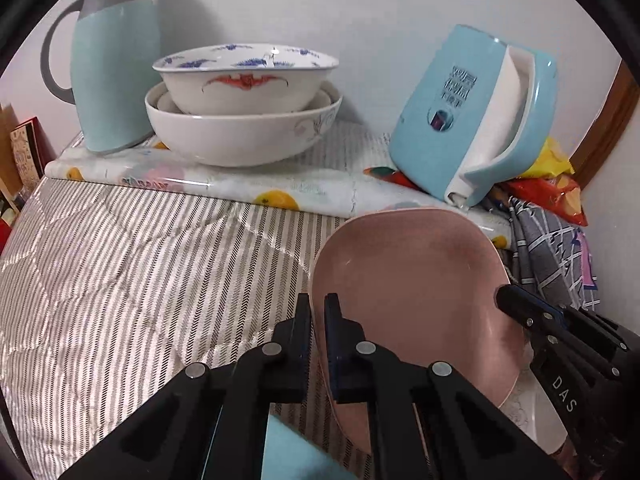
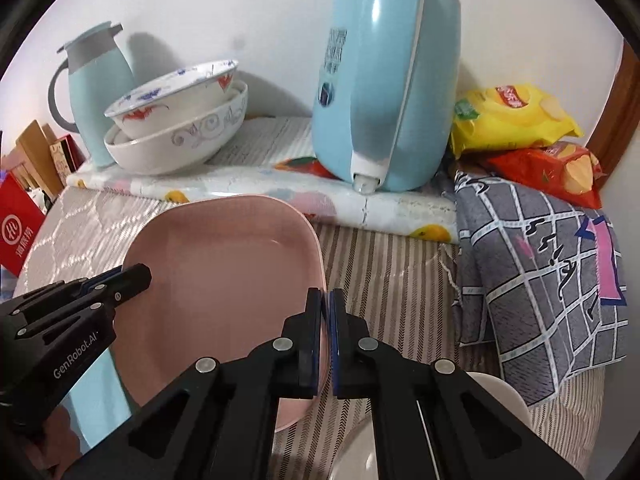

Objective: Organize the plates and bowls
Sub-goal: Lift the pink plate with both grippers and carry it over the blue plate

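Left gripper (image 1: 318,312) and right gripper (image 2: 326,308) level, each clamping pink plate (image 2: 224,264) rim

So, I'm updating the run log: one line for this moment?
pink plate | left gripper and right gripper clamp opposite rims | stacked bowls behind

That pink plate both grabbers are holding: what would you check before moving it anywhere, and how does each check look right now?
1. Left gripper clamped on the plate rim: ok, a finger sits on each side of the edge.
2. Right gripper clamped on the opposite rim: ok, fingers closed on the edge.
3. Plate clear of the striped cloth: ok, it appears to be held up and tilted.
4. Kettle out of the way: cannot tell, it stands close behind the plate.
5. Room on the stacked bowls: not ok for a flat rest, the top bowl sits tilted.
6. What lies beneath the plate: cannot tell, mostly hidden.
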Tool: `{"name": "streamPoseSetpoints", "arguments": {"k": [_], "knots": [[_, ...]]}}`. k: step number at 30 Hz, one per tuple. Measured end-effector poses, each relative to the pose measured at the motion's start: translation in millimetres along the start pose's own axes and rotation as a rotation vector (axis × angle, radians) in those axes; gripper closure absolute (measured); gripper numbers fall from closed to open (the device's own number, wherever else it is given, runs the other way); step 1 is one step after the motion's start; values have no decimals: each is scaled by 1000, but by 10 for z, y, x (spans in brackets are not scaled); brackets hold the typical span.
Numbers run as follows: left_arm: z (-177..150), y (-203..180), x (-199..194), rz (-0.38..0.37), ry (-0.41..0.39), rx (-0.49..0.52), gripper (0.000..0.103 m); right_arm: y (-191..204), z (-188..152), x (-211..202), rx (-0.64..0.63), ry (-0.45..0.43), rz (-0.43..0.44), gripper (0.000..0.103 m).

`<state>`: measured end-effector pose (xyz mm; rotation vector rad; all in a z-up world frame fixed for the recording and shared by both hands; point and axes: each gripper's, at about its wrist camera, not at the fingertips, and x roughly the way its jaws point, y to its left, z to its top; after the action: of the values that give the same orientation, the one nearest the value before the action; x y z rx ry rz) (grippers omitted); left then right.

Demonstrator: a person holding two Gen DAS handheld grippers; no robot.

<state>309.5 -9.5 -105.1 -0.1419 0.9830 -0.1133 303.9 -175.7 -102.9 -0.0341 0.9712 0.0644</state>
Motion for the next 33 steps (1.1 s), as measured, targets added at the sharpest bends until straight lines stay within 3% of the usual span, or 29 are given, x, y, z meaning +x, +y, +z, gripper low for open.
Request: {"name": "streamPoseSetpoints", "arguments": {"k": [33], "knots": [[-665,378,-907,13,-50,-78,96,426,-479,-858,-19,-76,59,98]]}}
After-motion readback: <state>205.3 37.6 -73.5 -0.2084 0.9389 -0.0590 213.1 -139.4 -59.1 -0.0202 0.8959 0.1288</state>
